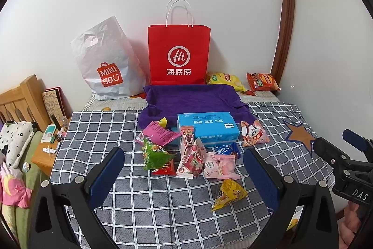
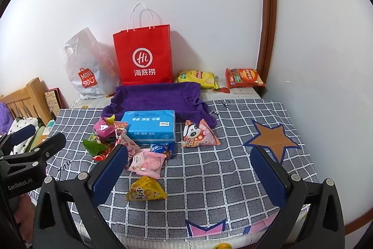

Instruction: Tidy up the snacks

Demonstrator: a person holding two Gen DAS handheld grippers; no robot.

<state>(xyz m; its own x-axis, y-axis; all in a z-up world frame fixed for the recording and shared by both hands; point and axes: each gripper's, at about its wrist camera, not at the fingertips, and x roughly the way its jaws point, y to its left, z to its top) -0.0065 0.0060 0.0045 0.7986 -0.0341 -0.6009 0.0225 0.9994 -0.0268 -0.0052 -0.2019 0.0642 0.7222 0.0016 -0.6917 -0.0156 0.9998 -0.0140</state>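
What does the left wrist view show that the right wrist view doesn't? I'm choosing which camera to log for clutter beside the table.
Only the left wrist view shows the wooden side table with small tubes and bottles on it, and pink bedding. Only the right wrist view shows the pink cat-ear print at the cloth's near edge. Both show the red paper bag, purple towel, blue tissue pack, yellow triangular snack and both open, empty grippers: left gripper, right gripper.

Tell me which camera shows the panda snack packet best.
The right wrist view: the panda packet lies in the open beside the blue box, its whole front visible. The left wrist view shows it smaller, farther off to the right, though still unblocked.
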